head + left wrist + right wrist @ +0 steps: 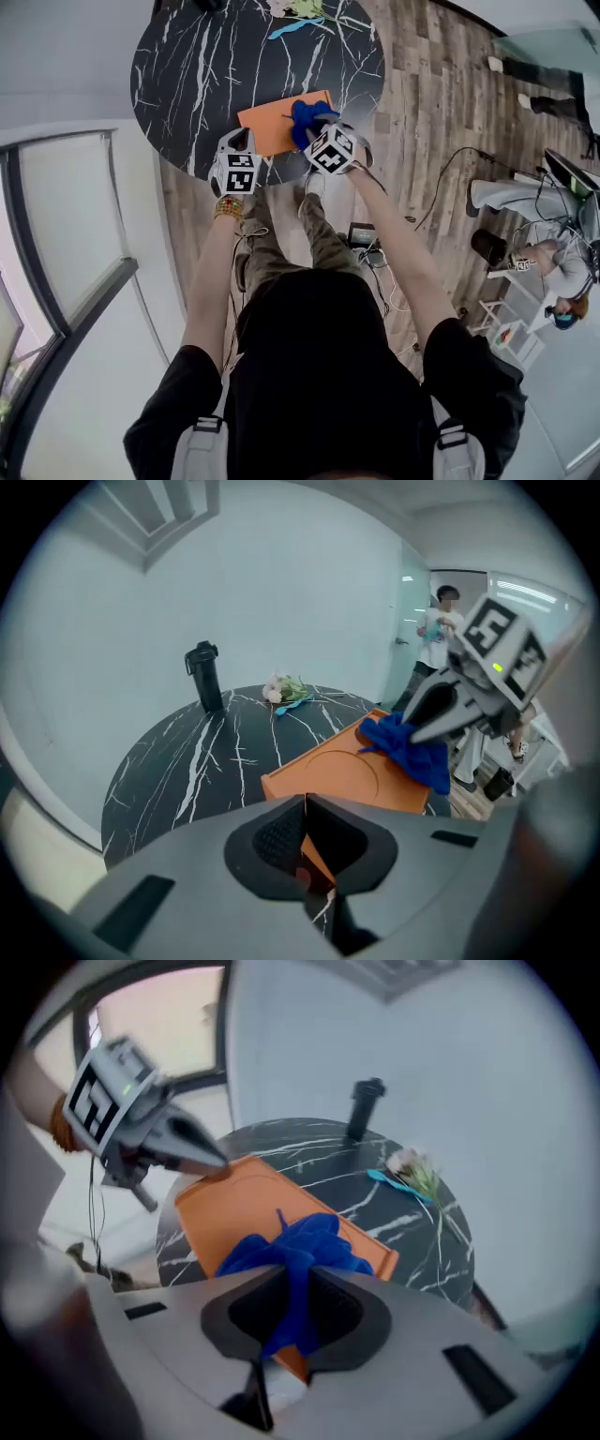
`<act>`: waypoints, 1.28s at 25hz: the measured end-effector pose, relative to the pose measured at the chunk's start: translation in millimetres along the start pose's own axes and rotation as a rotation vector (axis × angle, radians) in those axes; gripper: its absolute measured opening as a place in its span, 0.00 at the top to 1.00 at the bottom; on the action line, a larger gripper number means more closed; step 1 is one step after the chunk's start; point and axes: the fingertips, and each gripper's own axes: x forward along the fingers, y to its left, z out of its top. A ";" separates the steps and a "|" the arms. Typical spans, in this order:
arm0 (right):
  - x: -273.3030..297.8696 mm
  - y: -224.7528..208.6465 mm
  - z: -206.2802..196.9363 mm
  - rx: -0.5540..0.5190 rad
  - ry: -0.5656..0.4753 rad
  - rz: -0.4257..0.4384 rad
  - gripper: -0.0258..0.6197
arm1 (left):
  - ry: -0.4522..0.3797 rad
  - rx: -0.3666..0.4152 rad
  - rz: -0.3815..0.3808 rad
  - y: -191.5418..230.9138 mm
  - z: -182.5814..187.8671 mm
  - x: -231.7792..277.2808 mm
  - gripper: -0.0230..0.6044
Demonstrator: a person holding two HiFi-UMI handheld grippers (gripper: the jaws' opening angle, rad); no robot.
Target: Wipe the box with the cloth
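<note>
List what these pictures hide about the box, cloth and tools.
- Box near corners: head view, under the left tool and right tool.
- Box top beneath the cloth: every view, the cloth covers it.
- Bottle: head view, cut by the top edge.
- Bundle at the table's far rim: too small everywhere to name.

the head view looked steeply down from above the person onto the round black white-veined table [187, 84]. each gripper view rode close behind its jaws, facing across the flat orange box [347, 771], which all three views shared.
</note>
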 end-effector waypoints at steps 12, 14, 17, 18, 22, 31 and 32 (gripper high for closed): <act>46.7 52.0 113.5 -0.181 0.010 0.094 0.88 | -0.027 0.163 -0.080 -3.8 1.6 -3.7 0.96; 41.5 10.2 83.9 -0.027 0.007 0.074 0.87 | -0.035 0.201 -0.086 -5.8 1.0 -2.3 0.96; 19.3 -65.8 39.5 0.134 0.084 -0.009 0.87 | -0.047 0.215 -0.100 -5.8 1.2 -1.1 0.96; 15.1 -80.4 29.4 0.154 0.104 -0.019 0.87 | -0.048 0.213 -0.106 -5.7 1.2 -0.6 0.96; 21.7 -71.7 43.8 0.083 0.144 -0.018 0.88 | -0.037 0.234 -0.114 -7.9 1.1 0.9 0.96; 23.0 62.9 74.5 -0.112 0.007 0.146 0.89 | 0.014 0.272 -0.097 -9.1 1.6 2.6 0.96; 16.9 54.0 55.1 -0.102 0.018 0.122 0.89 | 0.018 0.274 -0.095 -8.8 1.4 2.6 0.96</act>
